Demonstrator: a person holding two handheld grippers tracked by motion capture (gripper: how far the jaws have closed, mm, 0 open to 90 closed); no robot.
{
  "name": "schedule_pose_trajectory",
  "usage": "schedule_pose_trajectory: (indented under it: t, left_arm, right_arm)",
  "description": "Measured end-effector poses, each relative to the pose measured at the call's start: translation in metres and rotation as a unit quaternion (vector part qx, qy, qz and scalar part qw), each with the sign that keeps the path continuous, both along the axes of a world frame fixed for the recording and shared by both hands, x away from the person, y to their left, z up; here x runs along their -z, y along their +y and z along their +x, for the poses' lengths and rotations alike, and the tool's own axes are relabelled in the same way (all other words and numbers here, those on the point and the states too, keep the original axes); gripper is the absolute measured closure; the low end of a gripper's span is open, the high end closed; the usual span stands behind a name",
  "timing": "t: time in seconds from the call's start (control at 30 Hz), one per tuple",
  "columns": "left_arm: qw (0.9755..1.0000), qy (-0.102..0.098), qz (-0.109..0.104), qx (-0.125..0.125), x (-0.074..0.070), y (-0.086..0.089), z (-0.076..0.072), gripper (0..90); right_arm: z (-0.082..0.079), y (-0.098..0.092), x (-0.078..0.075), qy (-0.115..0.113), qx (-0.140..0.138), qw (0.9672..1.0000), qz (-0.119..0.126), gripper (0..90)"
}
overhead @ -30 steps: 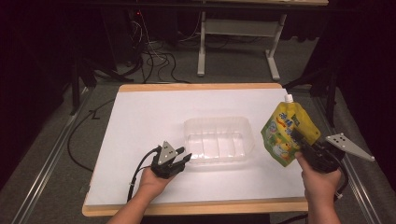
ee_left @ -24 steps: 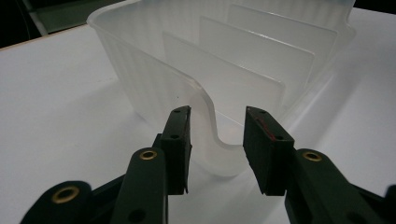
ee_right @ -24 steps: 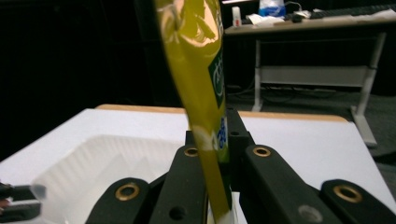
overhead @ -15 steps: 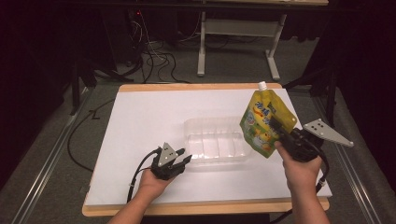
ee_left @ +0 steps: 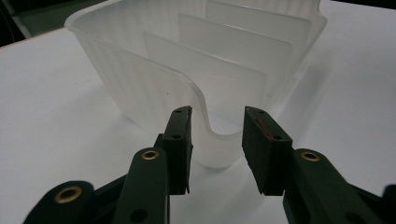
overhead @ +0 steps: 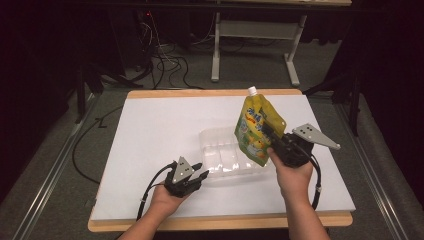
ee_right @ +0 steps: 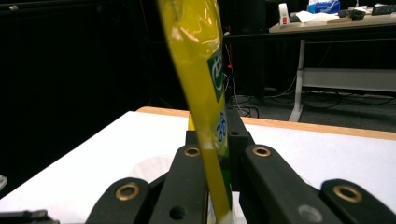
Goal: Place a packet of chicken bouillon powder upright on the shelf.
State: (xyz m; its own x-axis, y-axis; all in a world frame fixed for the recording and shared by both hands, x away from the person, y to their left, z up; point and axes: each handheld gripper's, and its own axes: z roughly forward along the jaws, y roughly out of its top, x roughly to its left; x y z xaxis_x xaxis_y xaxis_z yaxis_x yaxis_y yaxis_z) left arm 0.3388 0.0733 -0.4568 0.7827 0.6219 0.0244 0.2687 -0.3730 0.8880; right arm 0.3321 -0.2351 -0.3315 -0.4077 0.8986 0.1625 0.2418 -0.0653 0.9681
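The yellow pouch (overhead: 257, 130) hangs upright over the clear plastic tray (overhead: 222, 155), pinched flat in the right gripper (overhead: 274, 136). The left gripper (overhead: 199, 176) straddles the tray's near rim, jaws just closing, not visibly pressing.

A glossy yellow plastic pouch (overhead: 257, 131) with a white plastic cap, its film creased and catching highlights, sits at about 3 o'clock from a frosted, translucent plastic tray (overhead: 225, 157) with smooth ribbed walls. Both tools, the left tool (overhead: 198, 176) and the right tool (overhead: 270, 135), are matt black plastic with small brass-coloured rivets, and each carries a dull grey metal plate. The counter (overhead: 150, 125) has a matt white, paper-like top edged in pale wood, with grey carpeted floor (overhead: 50, 165) at 9 o'clock.
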Motion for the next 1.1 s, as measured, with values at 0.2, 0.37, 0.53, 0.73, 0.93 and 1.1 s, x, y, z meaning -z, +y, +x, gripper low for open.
schedule_pose_trajectory:
  t: [0.2, 0.37, 0.53, 0.73, 0.93, 1.1]
  left_arm:
    - [1.0, -0.002, 0.002, 0.0, 0.001, -0.002, -0.001, 63.5]
    - [0.9998, -0.003, 0.017, -0.006, 0.003, -0.004, 0.0, 61.6]
    - [0.9999, -0.002, 0.013, -0.011, 0.003, -0.007, 0.0, 57.5]
    - [0.9999, -0.002, 0.012, -0.012, 0.003, -0.007, 0.0, 57.4]
    - [0.9999, -0.002, 0.012, -0.012, 0.003, -0.007, 0.0, 57.5]
    - [0.9998, -0.003, 0.011, -0.013, 0.004, -0.007, 0.0, 57.5]
  right_arm:
    - [0.01, 0.022, 0.008, 0.006, 0.0, 0.9999, 0.008, 90.0]
    - [0.016, 0.035, 0.015, 0.01, 0.002, 0.9999, 0.013, 90.0]
    - [0.019, 0.042, 0.02, 0.011, 0.002, 0.9993, 0.035, 90.0]
    - [0.02, 0.049, 0.026, 0.015, 0.005, 0.9989, 0.044, 90.0]
    - [0.021, 0.047, 0.033, 0.017, 0.01, 0.9981, 0.059, 90.0]
    - [0.021, 0.044, 0.037, 0.02, 0.017, 0.9977, 0.063, 90.0]
